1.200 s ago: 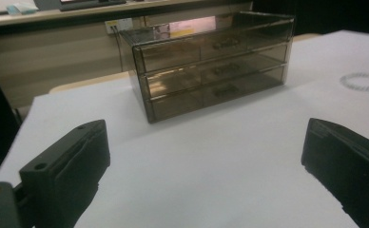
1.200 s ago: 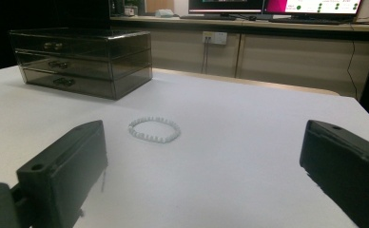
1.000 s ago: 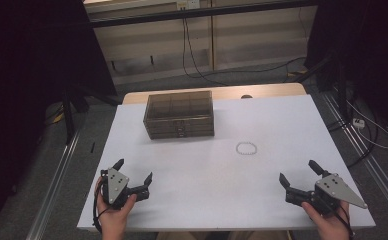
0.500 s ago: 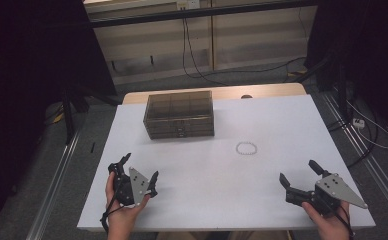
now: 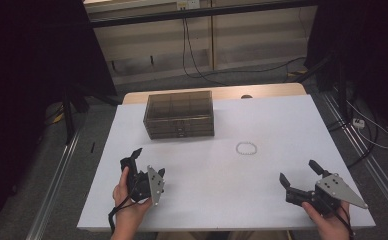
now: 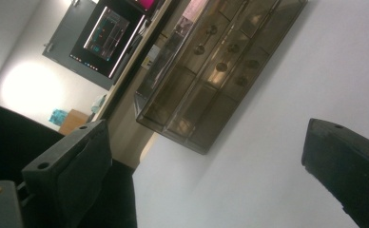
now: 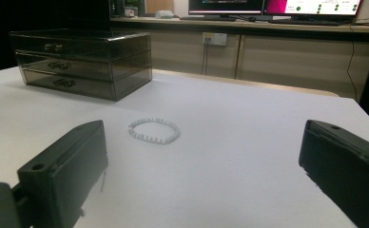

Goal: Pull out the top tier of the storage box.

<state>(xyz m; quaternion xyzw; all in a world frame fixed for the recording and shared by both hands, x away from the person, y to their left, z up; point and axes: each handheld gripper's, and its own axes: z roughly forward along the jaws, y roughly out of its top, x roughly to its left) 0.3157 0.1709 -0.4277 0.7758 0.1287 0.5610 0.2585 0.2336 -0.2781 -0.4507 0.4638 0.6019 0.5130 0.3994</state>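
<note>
1. While both hands rest near the front edge of the white bench (image 5: 262,200), the left gripper (image 5: 143,169) sits at the front left and the right gripper (image 5: 301,179) at the front right, well apart from each other.
2. Left gripper: its fingers are spread wide and grasp nothing (the left gripper view is rolled over, so the bench runs at a slant there).
3. Right gripper: its fingers are likewise released, with only bare bench between them in the right gripper view.
4. A white beaded bracelet (image 5: 246,148) lies flat on the bench, right of centre, ahead of the right gripper and touching neither gripper.
5. In the right gripper view the bracelet (image 7: 153,130) lies ahead of the gap between the fingers, nearer the left-hand one.
6. A smoky see-through drawer box (image 5: 178,114) stands at the back of the bench, left of centre, its drawers shut; it is well apart from the bracelet.
7. The left gripper view looks toward the drawer box (image 6: 216,66), showing its small round knobs.
</note>
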